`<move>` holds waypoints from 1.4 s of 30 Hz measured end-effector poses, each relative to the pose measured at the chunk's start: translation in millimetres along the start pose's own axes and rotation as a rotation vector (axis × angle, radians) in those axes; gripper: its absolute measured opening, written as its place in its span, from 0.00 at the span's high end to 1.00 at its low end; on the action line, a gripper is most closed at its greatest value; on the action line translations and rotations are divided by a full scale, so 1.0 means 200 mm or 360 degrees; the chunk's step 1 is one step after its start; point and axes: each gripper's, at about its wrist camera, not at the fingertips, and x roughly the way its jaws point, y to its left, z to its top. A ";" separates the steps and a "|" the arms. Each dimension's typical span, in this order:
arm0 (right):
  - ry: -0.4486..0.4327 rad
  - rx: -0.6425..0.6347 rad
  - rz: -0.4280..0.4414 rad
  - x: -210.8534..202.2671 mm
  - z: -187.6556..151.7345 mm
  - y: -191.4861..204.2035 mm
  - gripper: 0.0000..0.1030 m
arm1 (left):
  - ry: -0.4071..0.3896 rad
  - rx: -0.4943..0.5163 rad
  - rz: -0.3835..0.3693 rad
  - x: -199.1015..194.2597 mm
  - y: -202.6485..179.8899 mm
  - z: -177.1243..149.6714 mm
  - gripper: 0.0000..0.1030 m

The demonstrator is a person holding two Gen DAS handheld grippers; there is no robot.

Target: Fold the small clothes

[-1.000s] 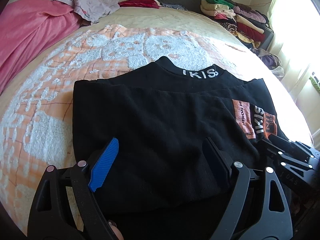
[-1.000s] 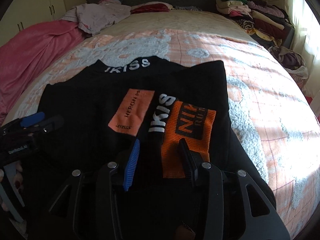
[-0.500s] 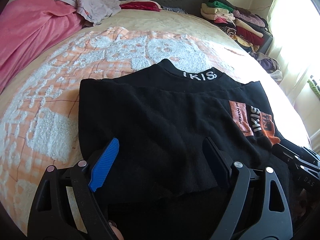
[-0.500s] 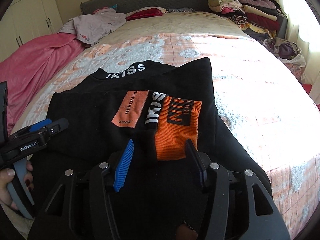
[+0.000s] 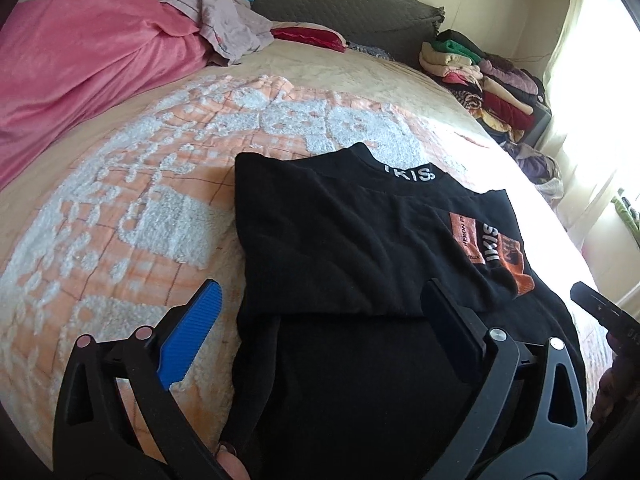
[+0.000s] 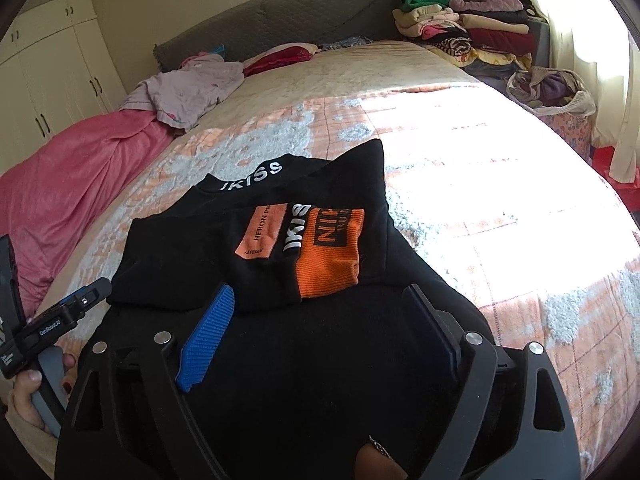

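Two grippers, both yours, both empty. Your left gripper (image 5: 324, 324) has its jaws opening, spread wide; the blue pad sits over the bedspread just off the garment's left edge, the dark pad over black cloth, neither pressing on anything. Your right gripper (image 6: 320, 332) is opening too, jaws wide, hanging above the near part of the black sweatshirt (image 6: 256, 264) with nothing between the pads.

The sweatshirt lies folded on the orange-and-white bedspread (image 5: 132, 216), near your end of the bed. Collar with white "IKISS" lettering (image 6: 252, 174) points toward the headboard (image 6: 280, 20). A folded-over layer lies on top, its near hem running across just ahead of both grippers. Orange cuff (image 6: 332, 252) and orange label patch (image 6: 260, 230) lie on top toward the right side. More black cloth runs under the fold toward you.

In the right wrist view your left hand (image 6: 28, 396) grips the other tool's handle at lower left.

Pink blanket (image 5: 80, 56) on the left, crumpled lilac garment (image 5: 228, 28) near the headboard, stacked folded clothes (image 6: 468, 28) at far right.
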 end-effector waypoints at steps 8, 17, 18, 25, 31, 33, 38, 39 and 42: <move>-0.0083 0.0010 0.0003 -0.16 -0.01 -0.01 0.11 | 0.0104 -0.0015 0.0114 -0.16 0.07 -0.04 0.09; -0.0122 0.0038 0.0002 -0.30 -0.07 -0.07 0.09 | 0.0216 -0.0056 0.0140 -0.28 0.22 -0.16 0.09; -0.0123 0.0043 0.0001 -0.31 -0.08 -0.08 0.09 | 0.0224 -0.0066 0.0132 -0.29 0.23 -0.17 0.09; -0.0109 0.0062 -0.0017 -0.35 -0.14 -0.14 0.09 | 0.0277 -0.0077 0.0093 -0.32 0.24 -0.26 0.09; -0.0068 0.0044 -0.0035 -0.39 -0.22 -0.18 0.08 | 0.0337 -0.0061 0.0038 -0.34 0.21 -0.34 0.09; -0.0051 0.0039 -0.0044 -0.39 -0.25 -0.19 0.07 | 0.0358 -0.0046 0.0036 -0.35 0.20 -0.38 0.09; -0.0008 0.0014 -0.0067 -0.41 -0.32 -0.22 0.07 | 0.0440 -0.0026 0.0014 -0.35 0.18 -0.47 0.09; 0.0002 0.0009 -0.0076 -0.41 -0.34 -0.23 0.07 | 0.0456 -0.0022 0.0004 -0.36 0.18 -0.49 0.09; 0.0034 -0.0009 -0.0102 -0.41 -0.39 -0.26 0.07 | 0.0501 -0.0009 -0.0005 -0.35 0.16 -0.53 0.09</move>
